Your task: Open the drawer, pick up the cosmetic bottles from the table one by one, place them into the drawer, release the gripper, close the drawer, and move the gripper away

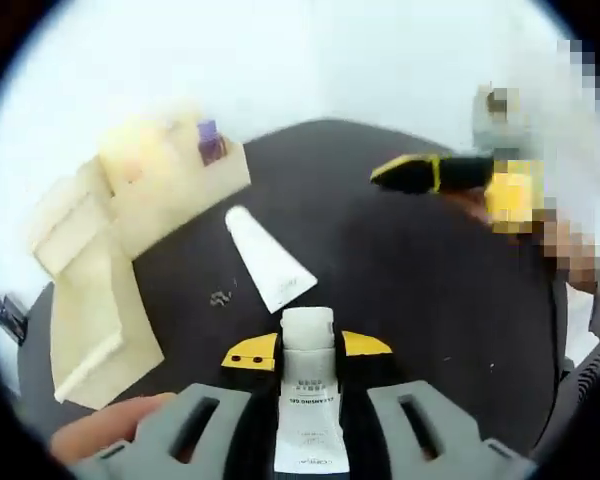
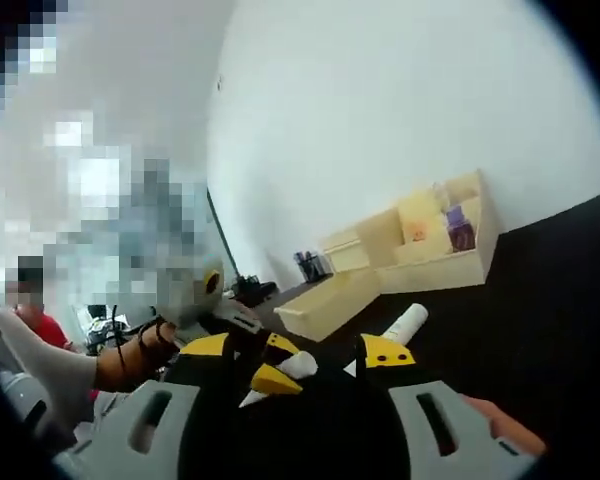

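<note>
Left gripper (image 1: pixel 306 352) clamps a white cleansing tube (image 1: pixel 307 400); we should carry it level to the open drawer (image 1: pixel 90 325) of the wooden organizer (image 1: pixel 145 185), clearing the second tube (image 1: pixel 270 258) beside it

The white tube (image 1: pixel 306 400) carries small dark print, too blurred to read.

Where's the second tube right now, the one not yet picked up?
In the left gripper view the loose white tube lies flat on the dark table, just ahead of the left tool, with the open drawer to its left.
</note>
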